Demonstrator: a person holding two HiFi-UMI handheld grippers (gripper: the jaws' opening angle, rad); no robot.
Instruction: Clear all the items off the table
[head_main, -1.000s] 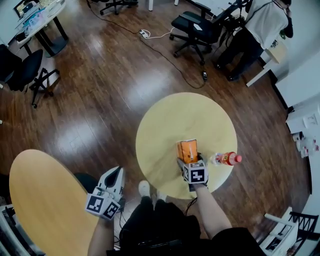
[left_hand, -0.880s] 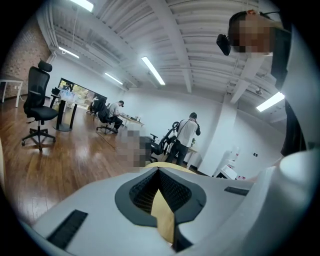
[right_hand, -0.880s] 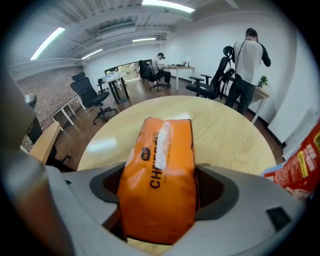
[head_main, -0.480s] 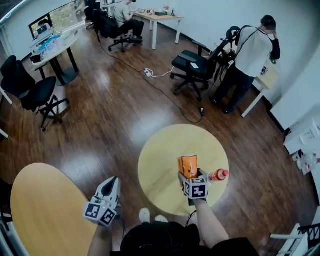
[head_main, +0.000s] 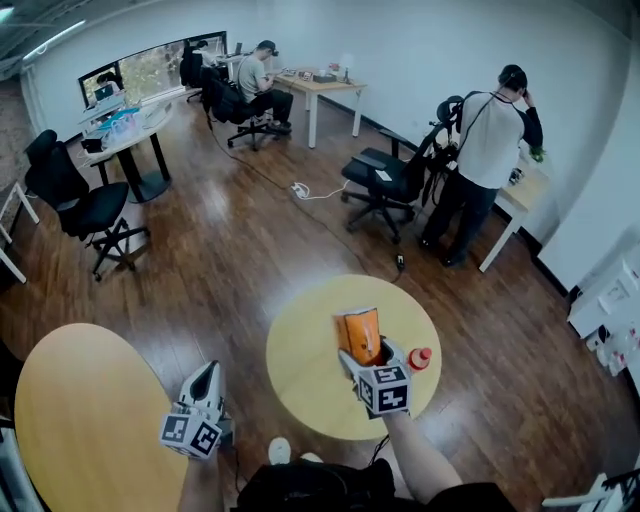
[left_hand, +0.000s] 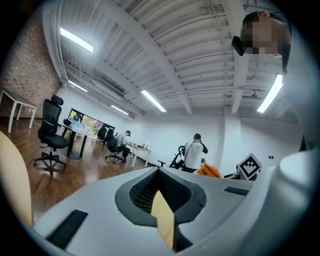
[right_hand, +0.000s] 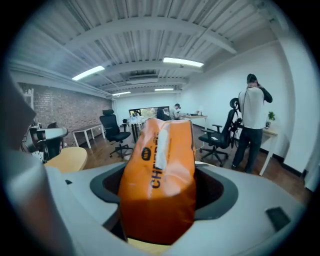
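My right gripper (head_main: 362, 357) is shut on an orange snack bag (head_main: 357, 334), holding it upright above the round yellow table (head_main: 300, 365). In the right gripper view the orange bag (right_hand: 159, 170) fills the space between the jaws of the right gripper (right_hand: 160, 202), which press on its lower part. A bottle with a red cap (head_main: 420, 357) lies on the table just right of that gripper, mostly hidden behind it. My left gripper (head_main: 203, 380) hangs low at the left, off the table, its jaws together with nothing in them; in its own view the left gripper (left_hand: 161, 200) points into the room.
A second yellow table (head_main: 75, 420) stands at the lower left. Office chairs (head_main: 385, 180) and a cable on the wood floor lie beyond the round table. One person stands at the far right by a desk (head_main: 525, 195); another sits at the back.
The right gripper has lifted the orange bag up from the table. The view has swung up, showing more of the room. The bottle is now mostly hidden behind the gripper.
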